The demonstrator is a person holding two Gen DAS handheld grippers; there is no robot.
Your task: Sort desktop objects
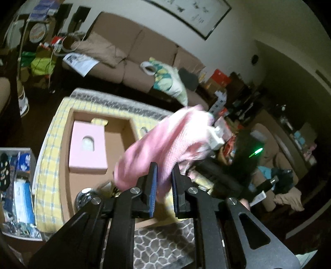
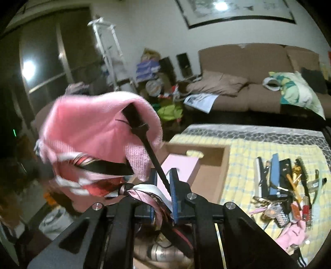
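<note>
Brown sofa (image 1: 144,51) is running along the back wall w/ a framed picture (image 1: 196,14) hanging above it; a leaf-print cushion (image 2: 298,91) is sitting at one end, papers (image 2: 201,101) lying on the seat. In front, a table w/ yellow checked cloth (image 2: 244,153) is taking up the mid ground. An open cardboard box (image 1: 68,157) is sitting on that cloth, holding a pink box (image 1: 88,149) w/ a small arched window, lying flat against the box's far-left side. Pink knit cloth (image 1: 165,142) is hanging in the air over the cardboard box, blurred, bunched, stretching betw. the two tools; a white tag or clip (image 1: 216,136) is showing at its far end in the left view. Left gripper (image 1: 164,178) is clamping down on the near edge of the cloth, fabric pinched betw. the blue pads (image 1: 153,186). Right gripper (image 2: 163,182) is sitting nearly closed, a thin black strap (image 2: 153,155) running up betw. its fingers into the cloth; striped pink-and-white ribbons (image 2: 144,192) are bunching at the jaws too, so grip looks to be on strap and ribbons, though can't tell exactly which. In the right view a clutter pile (image 2: 285,190) is lying on the checked cloth to the right of the cardboard box: a blue bar, dark combs or brushes, small bits, too jumbled to sort out. A shiny round metal item (image 1: 84,196) is sitting at the near edge of the cardboard box, partly hidden by the tool.
</note>
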